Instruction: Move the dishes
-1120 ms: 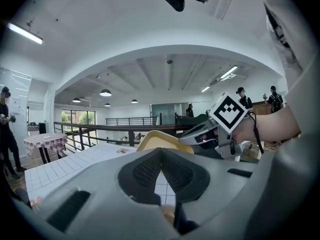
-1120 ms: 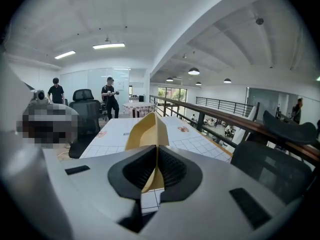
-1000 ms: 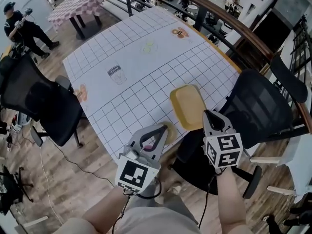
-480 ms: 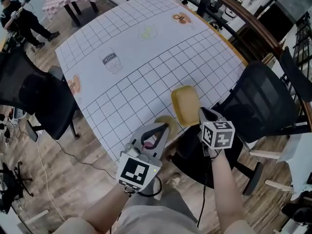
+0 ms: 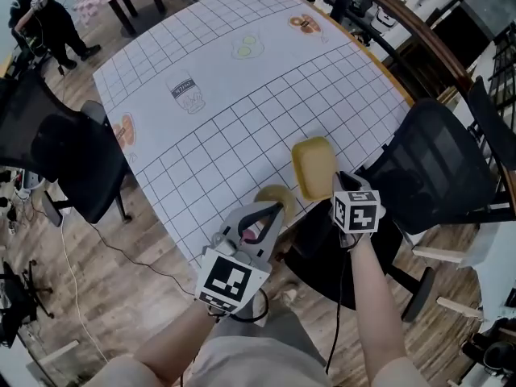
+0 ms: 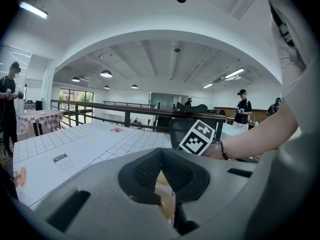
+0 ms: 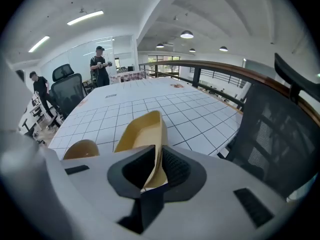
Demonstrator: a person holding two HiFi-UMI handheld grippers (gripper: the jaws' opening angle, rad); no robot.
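A yellow rectangular tray (image 5: pixel 314 166) lies near the front edge of the white gridded table (image 5: pixel 242 111). My right gripper (image 5: pixel 343 185) is shut on the tray's near rim. In the right gripper view the tray (image 7: pixel 142 131) rises tilted from between the jaws of the right gripper (image 7: pixel 156 160). Just left of the tray is a small round yellow bowl (image 5: pixel 272 195), also seen as the bowl (image 7: pixel 82 149) in the right gripper view. My left gripper (image 5: pixel 274 210) is at the bowl's near rim. The bowl's edge (image 6: pixel 166 201) shows between the closed jaws of the left gripper (image 6: pixel 161 159).
Black office chairs stand at the table's left (image 5: pixel 64 160) and right (image 5: pixel 427 168). A dark railing (image 5: pixel 403 31) runs behind the table. A person (image 5: pixel 40 14) stands at the far left by a checkered table. Printed pictures such as a jar (image 5: pixel 187 93) mark the sheet.
Both grippers have moved forward, farther from me, and the right one has drawn in toward the left. The tray looks shorter and more tilted now. The bowl stays at the left gripper's tips.
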